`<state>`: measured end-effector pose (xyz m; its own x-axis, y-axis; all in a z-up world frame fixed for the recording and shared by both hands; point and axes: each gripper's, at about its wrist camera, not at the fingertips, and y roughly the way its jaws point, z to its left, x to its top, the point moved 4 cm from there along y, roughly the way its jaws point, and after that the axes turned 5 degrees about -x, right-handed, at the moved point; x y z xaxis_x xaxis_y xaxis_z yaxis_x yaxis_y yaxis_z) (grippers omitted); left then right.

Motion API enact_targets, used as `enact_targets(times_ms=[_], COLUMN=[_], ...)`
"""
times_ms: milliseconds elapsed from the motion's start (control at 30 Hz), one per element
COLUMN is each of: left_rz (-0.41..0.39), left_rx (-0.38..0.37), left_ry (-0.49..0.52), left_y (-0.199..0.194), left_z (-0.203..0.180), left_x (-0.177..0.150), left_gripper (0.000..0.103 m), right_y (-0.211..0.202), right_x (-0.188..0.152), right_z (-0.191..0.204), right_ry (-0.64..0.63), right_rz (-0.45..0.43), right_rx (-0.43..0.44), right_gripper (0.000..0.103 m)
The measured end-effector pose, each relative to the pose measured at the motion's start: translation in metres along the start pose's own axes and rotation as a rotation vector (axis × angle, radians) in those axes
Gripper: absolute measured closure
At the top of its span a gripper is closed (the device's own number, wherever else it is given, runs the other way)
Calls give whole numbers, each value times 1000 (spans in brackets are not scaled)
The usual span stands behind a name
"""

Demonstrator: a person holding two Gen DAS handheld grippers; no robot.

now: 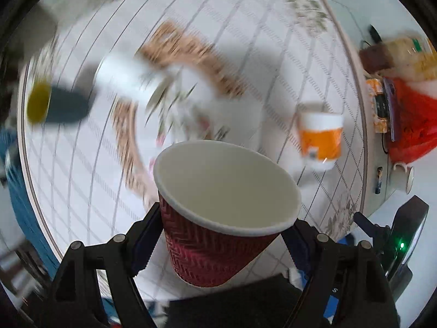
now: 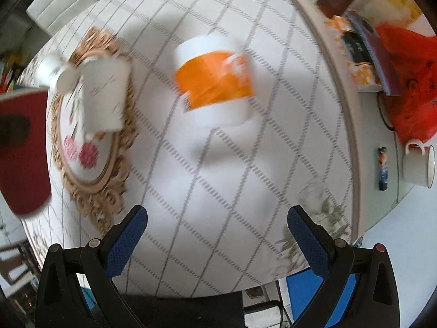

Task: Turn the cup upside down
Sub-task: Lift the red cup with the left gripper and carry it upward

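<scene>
My left gripper (image 1: 218, 235) is shut on a dark red ribbed paper cup (image 1: 213, 251) with a white inside. It holds the cup above the table, tilted, with the mouth facing forward and up. The same cup shows as a red shape at the left edge of the right wrist view (image 2: 23, 150). My right gripper (image 2: 217, 229) is open and empty above the white tablecloth, below an orange and white mug (image 2: 214, 82).
A round table with a white grid-pattern cloth (image 2: 245, 164) carries an ornate gold-rimmed tray (image 2: 90, 169) with white cups (image 2: 105, 95). The orange mug also shows in the left wrist view (image 1: 321, 139). Off the table's right edge lie a red bag (image 2: 409, 82), a white mug (image 2: 419, 165) and boxes.
</scene>
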<state>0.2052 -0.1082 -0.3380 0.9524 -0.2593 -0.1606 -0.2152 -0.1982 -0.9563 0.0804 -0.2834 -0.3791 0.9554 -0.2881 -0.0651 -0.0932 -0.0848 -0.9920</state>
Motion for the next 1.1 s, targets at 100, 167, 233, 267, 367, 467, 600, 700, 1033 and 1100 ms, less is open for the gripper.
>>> enact_targets(times_ms=[100, 167, 233, 267, 367, 467, 600, 700, 1033, 1100], left_rz=[11, 24, 41, 47, 72, 81, 69, 56, 26, 23], left_rx=[-39, -75, -100, -109, -114, -120, -140, -143, -95, -89], left_ry=[-99, -161, -211, -225, -270, -297, -322, -329, -322, -315], left_y=[8, 18, 29, 35, 55, 71, 83, 86, 91, 94], left_z=[31, 50, 64, 69, 85, 92, 97, 101, 108, 107], left_x=[-30, -50, -67, -74, -91, -98, -95, -86, -67, -65], left_gripper=[22, 22, 22, 22, 22, 22, 22, 22, 20, 20], right_y=[6, 11, 14, 16, 23, 31, 39, 43, 56, 58], right_x=[-12, -19, -28, -32, -40, -48, -56, -60, -45, -34], right_z=[21, 30, 41, 46, 56, 64, 70, 73, 87, 88], right_ry=[-37, -58, -78, -87, -104, -115, -126, -128, -120, -120], right_rz=[11, 19, 28, 32, 42, 55, 65, 70, 63, 63], right_rx=[3, 2, 1, -3, -14, -29, -52, -66, -79, -80], right_gripper=[0, 0, 0, 0, 0, 0, 0, 0, 0, 0])
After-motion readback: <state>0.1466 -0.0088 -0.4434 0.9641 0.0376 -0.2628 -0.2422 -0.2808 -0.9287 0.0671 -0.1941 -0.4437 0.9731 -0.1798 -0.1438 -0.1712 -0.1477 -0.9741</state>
